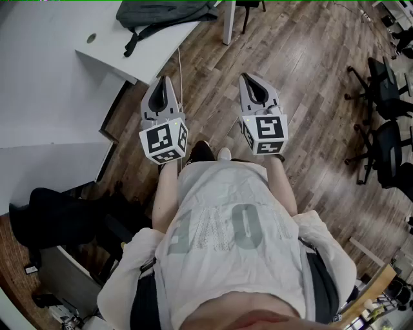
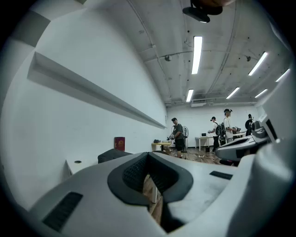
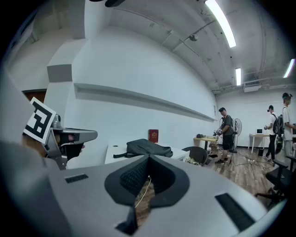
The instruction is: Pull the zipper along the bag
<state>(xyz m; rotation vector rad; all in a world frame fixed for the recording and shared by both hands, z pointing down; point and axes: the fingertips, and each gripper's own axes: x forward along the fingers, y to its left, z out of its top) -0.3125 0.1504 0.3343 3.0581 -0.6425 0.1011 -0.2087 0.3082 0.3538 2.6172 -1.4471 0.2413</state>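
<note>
Holding left gripper (image 1: 162, 79) and right gripper (image 1: 248, 76) side by side above the wooden floor (image 1: 310, 97), both with jaws pressed together and empty, the dark bag (image 1: 161, 11) lying on the white table (image 1: 132, 55) far left, well apart.

The left gripper (image 1: 164, 82) and the right gripper (image 1: 247, 78) are held side by side in front of the person's chest, apart from each other and pointing forward. Both have their jaws closed together, gripping nothing. The left forearm (image 1: 165, 190) and the right forearm (image 1: 286, 187) flank the torso.
</note>
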